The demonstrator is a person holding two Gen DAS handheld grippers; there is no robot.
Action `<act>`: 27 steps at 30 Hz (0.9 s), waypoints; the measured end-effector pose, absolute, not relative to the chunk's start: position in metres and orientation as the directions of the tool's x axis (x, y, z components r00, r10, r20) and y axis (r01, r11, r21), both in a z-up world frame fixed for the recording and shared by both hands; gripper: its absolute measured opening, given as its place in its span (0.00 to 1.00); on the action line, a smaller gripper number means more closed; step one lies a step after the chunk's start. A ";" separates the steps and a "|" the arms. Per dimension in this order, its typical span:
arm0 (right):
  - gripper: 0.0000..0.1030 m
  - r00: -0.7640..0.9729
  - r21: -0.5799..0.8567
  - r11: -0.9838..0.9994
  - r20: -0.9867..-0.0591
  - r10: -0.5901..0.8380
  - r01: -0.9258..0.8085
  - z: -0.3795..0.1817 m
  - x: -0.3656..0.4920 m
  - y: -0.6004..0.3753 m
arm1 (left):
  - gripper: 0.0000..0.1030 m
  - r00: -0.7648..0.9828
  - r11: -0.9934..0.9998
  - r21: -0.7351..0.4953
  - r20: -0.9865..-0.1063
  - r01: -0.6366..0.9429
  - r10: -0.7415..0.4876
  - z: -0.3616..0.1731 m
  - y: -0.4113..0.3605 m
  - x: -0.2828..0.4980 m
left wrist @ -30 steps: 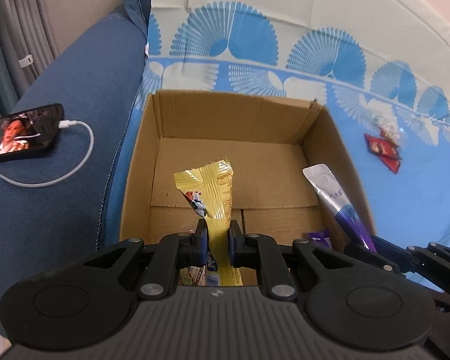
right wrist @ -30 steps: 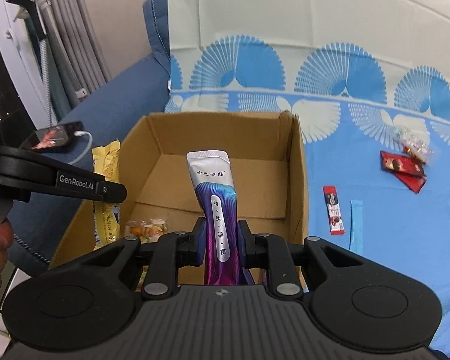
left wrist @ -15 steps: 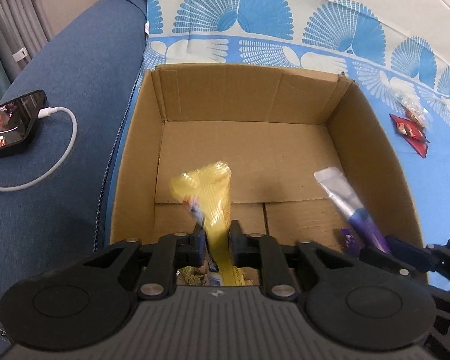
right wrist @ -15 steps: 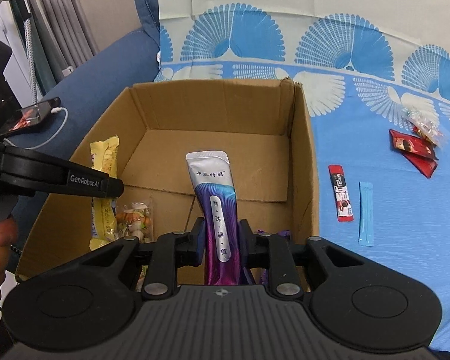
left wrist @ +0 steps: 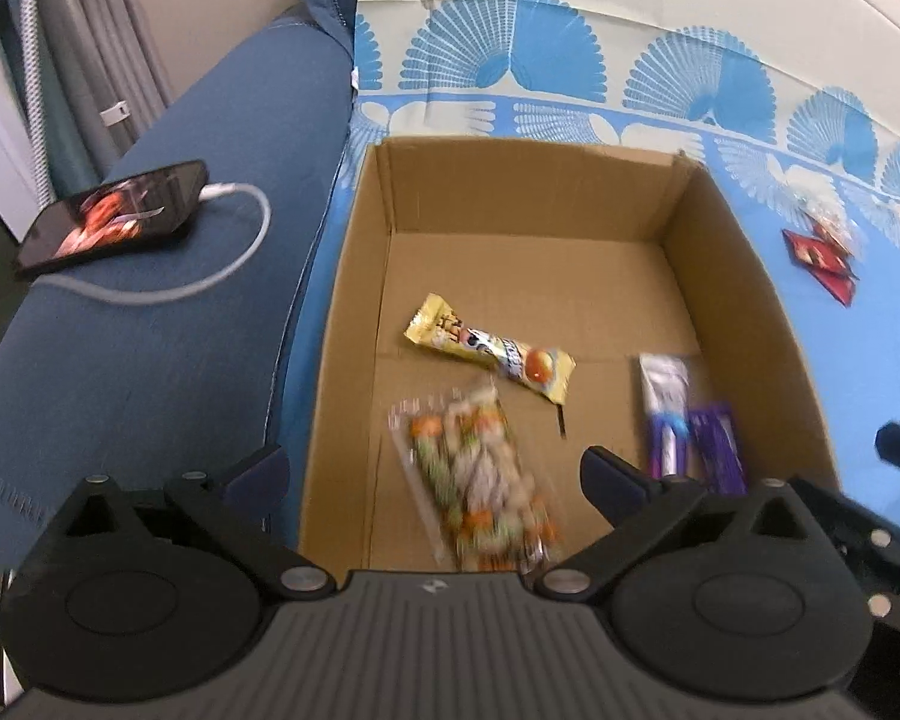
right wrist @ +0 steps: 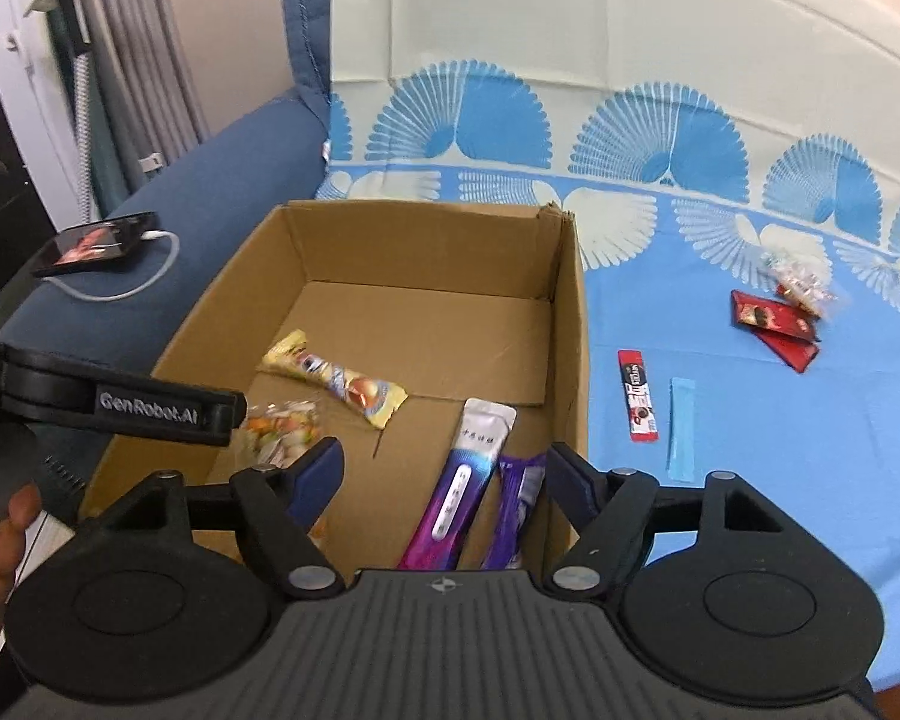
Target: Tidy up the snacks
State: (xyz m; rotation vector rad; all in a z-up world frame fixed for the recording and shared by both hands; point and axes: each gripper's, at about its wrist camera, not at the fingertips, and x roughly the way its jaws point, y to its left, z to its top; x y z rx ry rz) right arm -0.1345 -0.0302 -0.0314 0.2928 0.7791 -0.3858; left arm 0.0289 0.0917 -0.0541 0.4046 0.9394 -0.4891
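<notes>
An open cardboard box (left wrist: 738, 300) (right wrist: 570, 324) sits on the blue patterned cloth. Inside lie a yellow snack bar (left wrist: 491, 355) (right wrist: 336, 385), a clear bag of colourful candies (left wrist: 474, 468) (right wrist: 282, 426), a silver-purple pouch (left wrist: 666, 414) (right wrist: 459, 480) and a purple packet (left wrist: 717, 450) (right wrist: 519, 504). My left gripper (left wrist: 435, 468) is open and empty above the box's near edge. My right gripper (right wrist: 441, 474) is open and empty above the pouch.
On the cloth right of the box lie a red stick packet (right wrist: 641, 403), a light blue stick (right wrist: 681, 429), red packets (right wrist: 774, 327) (left wrist: 822, 264) and a clear candy bag (right wrist: 801, 282). A phone (left wrist: 111, 216) with a white cable rests on the blue sofa arm.
Both grippers opened. The yellow bar dropped from the left gripper and the silver-purple pouch from the right; both now lie on the box floor. Both grippers pulled back and up.
</notes>
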 end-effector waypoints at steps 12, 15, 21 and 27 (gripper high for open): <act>0.82 0.716 0.068 0.903 -0.636 -0.288 0.423 0.007 -0.203 0.021 | 1.00 0.565 0.833 0.133 -0.790 0.537 -0.238 -0.017 0.135 -0.051; 0.83 0.725 0.060 0.911 -0.628 -0.283 0.408 0.010 -0.215 0.033 | 1.00 0.577 0.839 0.121 -0.777 0.530 -0.252 -0.009 0.141 -0.062; 0.84 0.745 0.051 0.915 -0.600 -0.293 0.400 0.021 -0.231 0.043 | 1.00 0.607 0.829 0.143 -0.749 0.541 -0.267 0.002 0.144 -0.086; 0.84 0.760 0.055 0.914 -0.577 -0.299 0.401 0.028 -0.243 0.050 | 1.00 0.620 0.830 0.148 -0.737 0.538 -0.270 0.008 0.150 -0.097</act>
